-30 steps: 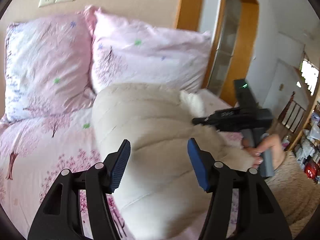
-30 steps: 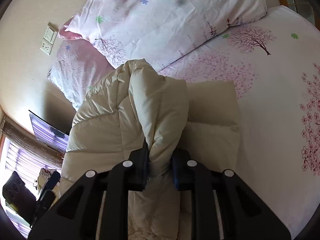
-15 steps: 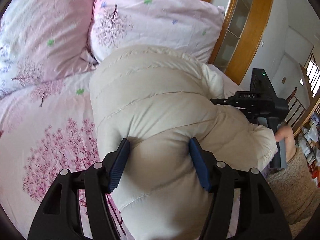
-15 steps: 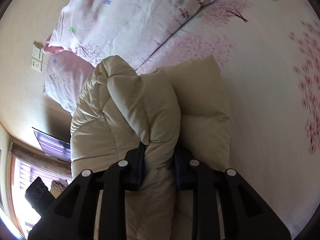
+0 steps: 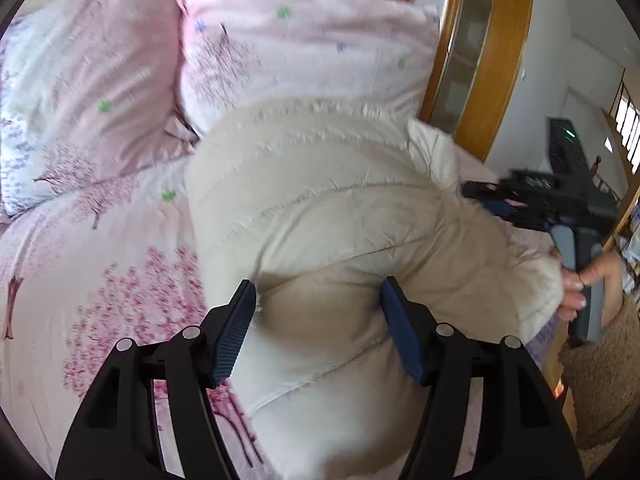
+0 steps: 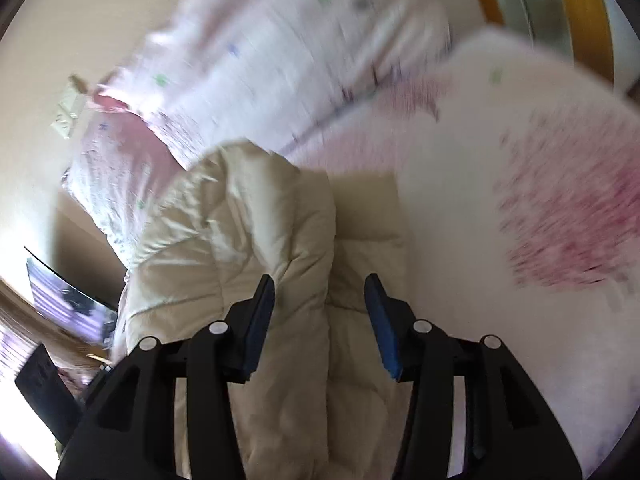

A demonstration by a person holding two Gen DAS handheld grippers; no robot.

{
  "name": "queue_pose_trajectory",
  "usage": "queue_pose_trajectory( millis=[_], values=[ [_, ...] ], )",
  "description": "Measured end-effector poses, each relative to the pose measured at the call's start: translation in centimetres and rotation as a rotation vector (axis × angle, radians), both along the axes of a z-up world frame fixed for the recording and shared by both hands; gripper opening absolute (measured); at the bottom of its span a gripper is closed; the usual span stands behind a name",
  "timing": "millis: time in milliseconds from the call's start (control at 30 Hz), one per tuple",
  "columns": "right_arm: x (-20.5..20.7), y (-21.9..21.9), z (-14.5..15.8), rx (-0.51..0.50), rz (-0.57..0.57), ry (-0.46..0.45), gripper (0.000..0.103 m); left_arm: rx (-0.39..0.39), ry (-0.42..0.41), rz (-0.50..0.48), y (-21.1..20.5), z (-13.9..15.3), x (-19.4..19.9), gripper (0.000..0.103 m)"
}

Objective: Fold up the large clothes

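Note:
A cream puffy quilted jacket lies bunched on the pink flowered bed. My left gripper is open, its blue pads pressed against a bulge of the jacket on either side. In the right wrist view the jacket lies folded over itself, a thick fold running between the fingers. My right gripper is open, the fold loose between the pads. The right gripper also shows in the left wrist view, at the jacket's far right edge, held by a hand.
Two pink flowered pillows lean against the wall at the head of the bed. A wooden door frame stands to the right. A stair railing and clutter lie beyond the bed's right side.
My right gripper has opened and let go of the jacket fold it was pinching. My left gripper stays open against the jacket and has shifted slightly.

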State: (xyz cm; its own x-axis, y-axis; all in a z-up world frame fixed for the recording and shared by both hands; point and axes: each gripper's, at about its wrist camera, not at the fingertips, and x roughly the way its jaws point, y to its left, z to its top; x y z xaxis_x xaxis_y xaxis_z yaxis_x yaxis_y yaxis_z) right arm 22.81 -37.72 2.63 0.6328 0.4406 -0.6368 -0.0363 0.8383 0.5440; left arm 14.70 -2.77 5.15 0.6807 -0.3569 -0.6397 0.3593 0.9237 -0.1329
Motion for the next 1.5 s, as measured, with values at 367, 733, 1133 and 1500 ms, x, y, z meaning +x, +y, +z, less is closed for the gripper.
queue_pose_trajectory(
  millis=[367,733,1133,1500],
  values=[
    [-7.9,5.8,1.7,-0.137,0.198,-0.145,0.048,0.052,0.003,0.058,-0.2,0.0,-0.1,0.073],
    [-8.3,4.3,-4.1,-0.083,0.089,-0.001,0.045,0.068,0.069,0.017,-2.1,-1.9,0.5,0.081],
    [-8.2,4.0,-3.9,-0.068,0.095,0.052,0.046,0.073,0.088,-0.01,-2.2,-2.2,0.7,0.082],
    [1.0,-0.9,2.3,0.079,0.01,0.045,0.076,0.008,0.052,0.021,1.7,3.3,6.1,0.082]
  ],
)
